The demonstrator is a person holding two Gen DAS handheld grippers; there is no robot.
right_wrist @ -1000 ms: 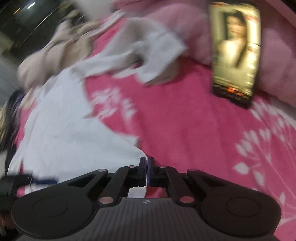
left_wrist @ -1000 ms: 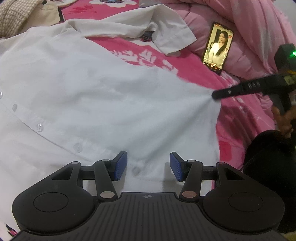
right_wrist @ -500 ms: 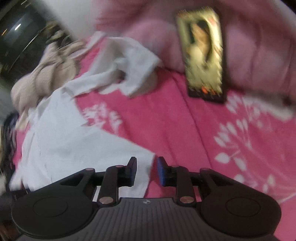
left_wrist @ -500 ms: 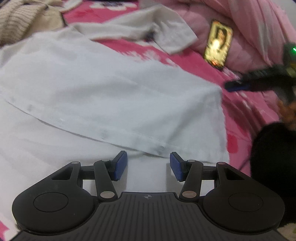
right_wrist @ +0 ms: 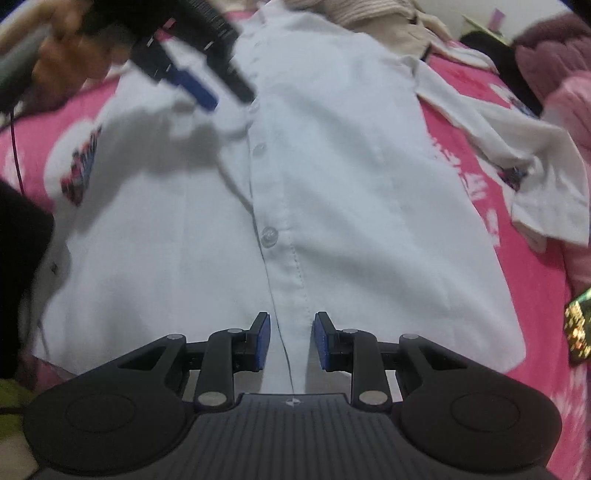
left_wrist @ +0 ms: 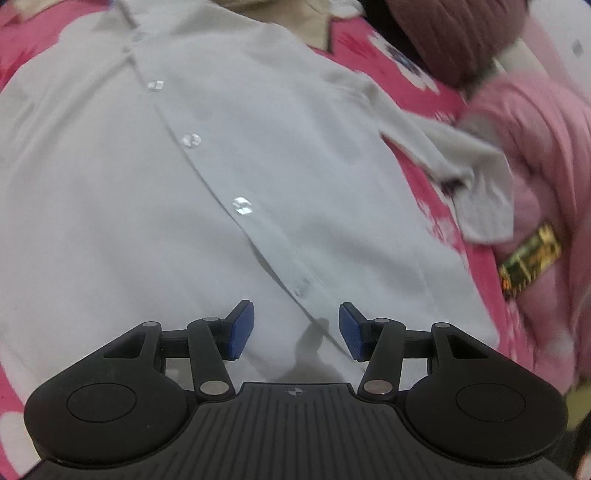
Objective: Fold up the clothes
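White shirt [right_wrist: 332, 177] lies flat, front side up, filling the middle of both views on the pink flowered blanket [right_wrist: 524, 236]. Its button strip runs down the centre of the right wrist view and slants from upper left to lower centre in the left wrist view. Buttons [left_wrist: 242, 205] are fastened. One sleeve [right_wrist: 528, 162] trails off toward the right edge, crumpled at the cuff.

My right gripper [right_wrist: 291, 341] sits over the shirt's bottom hem, straddling the button strip. Its jaws have just been opening and stand a little apart; the blue pads press on nothing, cloth only lies beneath them.

My left gripper [left_wrist: 297, 330] hangs over the lower part of the shirt, jaws wider apart, nothing between them, its shadow on the fabric under them. In the right wrist view it shows blurred at upper left, above the shirt's chest, with my hand [right_wrist: 70, 70] behind it.

Phone [right_wrist: 578, 332] lies lit at the right edge on the blanket, beside pink bedding [left_wrist: 543, 155]. Beige knitwear [right_wrist: 373, 18] is heaped past the collar at the top.
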